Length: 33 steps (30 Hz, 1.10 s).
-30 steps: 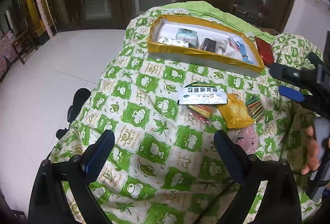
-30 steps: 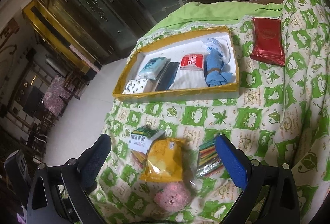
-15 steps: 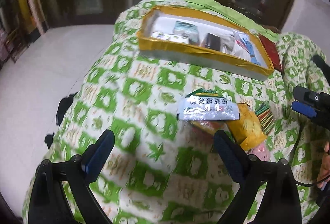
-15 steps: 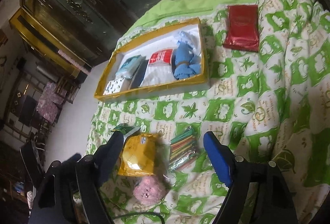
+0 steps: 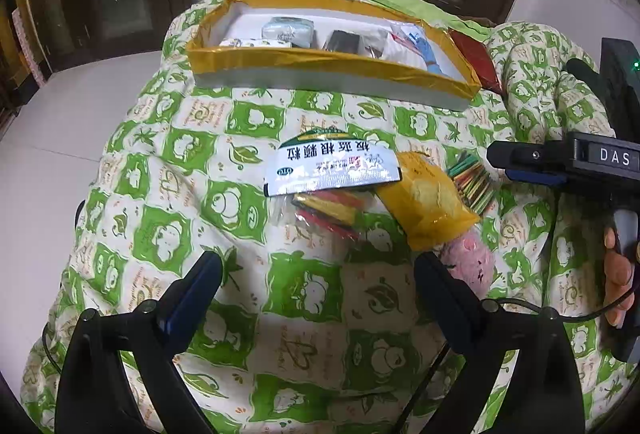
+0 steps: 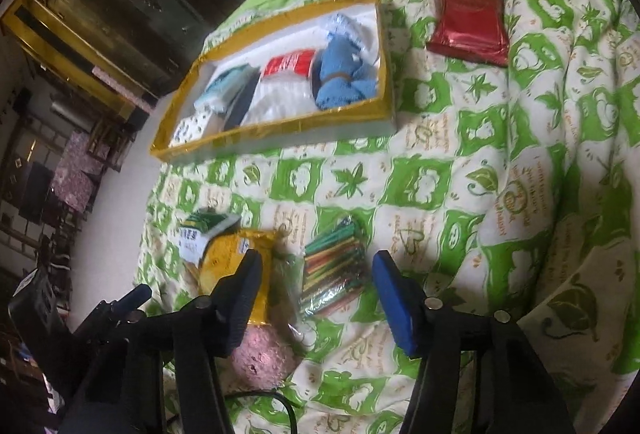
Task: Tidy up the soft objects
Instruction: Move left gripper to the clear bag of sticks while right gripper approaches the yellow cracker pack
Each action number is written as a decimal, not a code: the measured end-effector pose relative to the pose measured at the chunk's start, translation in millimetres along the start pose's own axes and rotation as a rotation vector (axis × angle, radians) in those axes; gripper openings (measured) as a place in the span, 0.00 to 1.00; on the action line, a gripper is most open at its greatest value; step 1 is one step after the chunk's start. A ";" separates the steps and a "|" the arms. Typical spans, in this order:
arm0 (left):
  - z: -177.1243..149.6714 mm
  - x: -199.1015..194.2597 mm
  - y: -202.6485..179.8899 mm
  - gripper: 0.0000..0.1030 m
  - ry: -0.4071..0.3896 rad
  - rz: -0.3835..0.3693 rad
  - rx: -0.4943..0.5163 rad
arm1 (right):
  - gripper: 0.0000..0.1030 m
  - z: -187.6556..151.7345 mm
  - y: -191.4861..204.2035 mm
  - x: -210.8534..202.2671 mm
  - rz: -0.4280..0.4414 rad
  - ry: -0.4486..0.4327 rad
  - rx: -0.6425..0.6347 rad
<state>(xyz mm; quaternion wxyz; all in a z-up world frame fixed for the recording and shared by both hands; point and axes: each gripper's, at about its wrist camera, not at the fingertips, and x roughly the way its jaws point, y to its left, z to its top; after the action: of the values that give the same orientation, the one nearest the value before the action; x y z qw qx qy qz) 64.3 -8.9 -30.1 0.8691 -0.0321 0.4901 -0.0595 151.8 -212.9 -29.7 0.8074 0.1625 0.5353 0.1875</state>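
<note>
**Both grippers spread wide over a pile of packets on the quilt**

While the left gripper [image 5: 316, 286] hangs over the near part of the green-and-cream quilt [image 5: 168, 170] with its jaws released and nothing between them, the right gripper [image 6: 318, 280] sits low over the pile, its jaws also spread apart and gripping nothing. Between its fingers lies the bundle of coloured sticks [image 6: 332, 274] in clear wrap; whether either finger touches it I cannot tell.

Just to the left of the sticks is the yellow packet [image 6: 232, 266], partly hidden by the left finger. A white and green sachet [image 5: 332, 164] lies across the yellow packet's far end, with a second clear pack of coloured strips [image 5: 328, 210] under it. A pink fluffy ball [image 6: 260, 354] rests against the near end of the yellow packet.

Toward the far edge of the quilt stands the gold-rimmed tray [image 6: 276, 132], holding a blue cloth toy [image 6: 340, 74], a red and white packet [image 6: 288, 64], a dark flat pouch [image 6: 240, 102] and pale tissue packs [image 6: 224, 88]. A red foil pouch [image 6: 468, 20] lies on the quilt just beside the tray's right end.
</note>
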 end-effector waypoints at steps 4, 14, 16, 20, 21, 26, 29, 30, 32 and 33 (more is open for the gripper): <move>4.3 9.0 7.1 0.93 0.021 0.009 -0.031 | 0.59 -1.0 2.6 1.5 0.000 0.006 -0.013; 22.4 39.9 -0.6 0.76 0.043 0.027 0.014 | 0.59 -2.1 46.1 20.7 0.119 0.050 -0.138; 24.4 41.7 0.1 0.66 0.037 0.034 0.013 | 0.59 -0.6 52.0 28.8 0.125 0.067 -0.142; 23.3 37.0 8.7 0.35 0.022 0.027 -0.006 | 0.59 -1.4 59.7 45.9 0.100 0.116 -0.160; 22.7 34.9 11.7 0.31 0.025 0.016 -0.012 | 0.59 -2.1 61.7 50.8 0.094 0.134 -0.161; 9.9 22.1 20.0 0.12 0.046 -0.028 -0.024 | 0.60 -6.2 74.9 66.6 0.031 0.163 -0.219; 3.2 17.6 21.5 0.12 0.052 -0.036 -0.028 | 0.53 -9.9 77.9 75.6 -0.011 0.181 -0.247; 2.5 16.1 21.8 0.12 0.047 -0.031 -0.029 | 0.50 -11.2 80.3 75.0 -0.023 0.170 -0.262; 2.7 14.5 21.4 0.34 0.036 -0.030 -0.031 | 0.48 -11.9 82.5 73.8 -0.026 0.156 -0.271; 2.5 13.4 20.5 0.44 0.028 -0.032 -0.034 | 0.47 -12.2 82.8 72.6 -0.026 0.148 -0.271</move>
<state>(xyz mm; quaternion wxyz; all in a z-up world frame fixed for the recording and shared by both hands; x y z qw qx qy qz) 74.7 9.6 -42.5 0.8603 -0.0540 0.5026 -0.0656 155.8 -104.9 -54.3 0.7827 0.0308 0.5651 0.2591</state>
